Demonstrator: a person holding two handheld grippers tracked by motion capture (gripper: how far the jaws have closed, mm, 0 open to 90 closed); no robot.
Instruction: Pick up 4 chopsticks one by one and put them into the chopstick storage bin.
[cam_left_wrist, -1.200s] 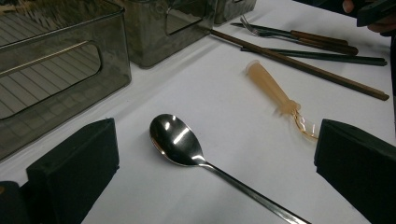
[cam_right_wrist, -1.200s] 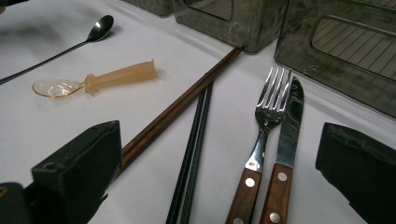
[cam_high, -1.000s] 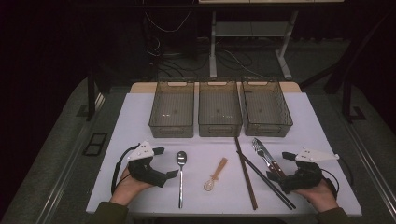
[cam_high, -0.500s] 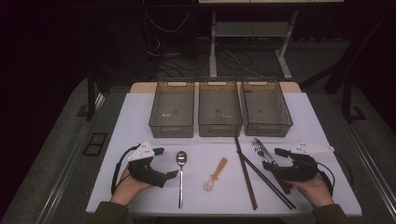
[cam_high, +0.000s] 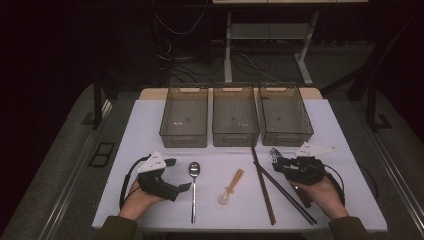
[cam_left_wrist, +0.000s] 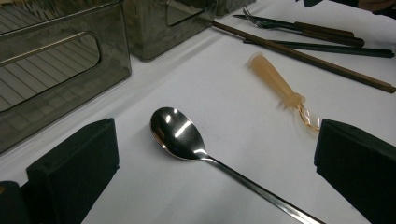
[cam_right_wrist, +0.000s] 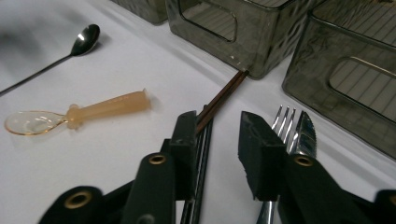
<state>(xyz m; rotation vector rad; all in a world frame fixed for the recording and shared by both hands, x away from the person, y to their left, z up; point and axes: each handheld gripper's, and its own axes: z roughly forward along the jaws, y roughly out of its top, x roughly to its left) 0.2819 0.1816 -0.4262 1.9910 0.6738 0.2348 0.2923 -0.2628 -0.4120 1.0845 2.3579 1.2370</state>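
Note:
My left gripper (cam_high: 179, 174) rests open at the front left of the white table, and its jaws (cam_left_wrist: 215, 154) stand wide on either side of a metal spoon (cam_left_wrist: 177, 135). My right gripper (cam_high: 276, 162) is at the front right. Its jaws (cam_right_wrist: 217, 135) have just been closing and are narrow but open, with bare table between them. A fork (cam_right_wrist: 282, 119) and a knife (cam_right_wrist: 303, 133) lie just beyond its right jaw. Brown and dark chopsticks (cam_right_wrist: 219, 100) lie beyond its left jaw. An amber plastic spoon (cam_high: 231, 186) lies mid-table.
Three smoky see-through bins stand side by side at the back: left (cam_high: 183, 139), middle (cam_high: 235, 139), right (cam_high: 287, 137). The chopsticks (cam_high: 262, 185) stretch from the middle bin toward the front edge. Dark floor, cables and a table frame lie beyond the far edge.
My right gripper has moved left and away from the person, up to the fork's tines, and its jaws have narrowed. The left gripper has stayed put.

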